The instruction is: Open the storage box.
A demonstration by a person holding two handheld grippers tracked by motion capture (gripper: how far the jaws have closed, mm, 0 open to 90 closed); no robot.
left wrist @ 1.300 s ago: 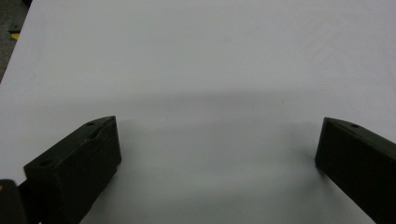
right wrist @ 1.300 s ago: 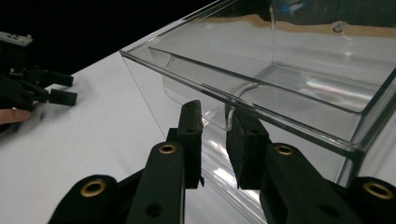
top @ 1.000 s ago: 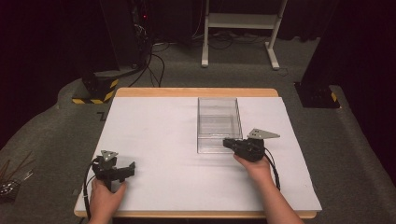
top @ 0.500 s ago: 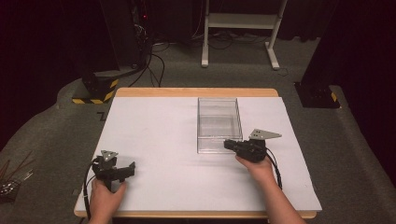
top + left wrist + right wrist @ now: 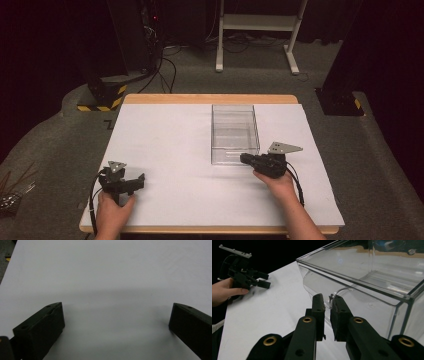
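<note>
From the high view, we see a clear plastic box [image 5: 234, 134] right of centre on the white table [image 5: 175, 150], the right gripper [image 5: 248, 159] at its near wall. In the left gripper view, the left gripper [image 5: 116, 322] gapes over bare table. The right gripper view shows its jaws nearly closed, beside the curved handle lip [image 5: 337, 293], whether pinching it we cannot tell. We judge the box light, rigid and slippery, so that lip is the best hold.

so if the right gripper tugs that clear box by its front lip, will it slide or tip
The clear box looks like thin rigid plastic and holds nothing, so it's probably light. It sits flat on the smooth white table, so it would likely slide rather than tip. The right gripper has its jaws nearly closed on the thin curved lip; that glossy lip could slip.
</note>
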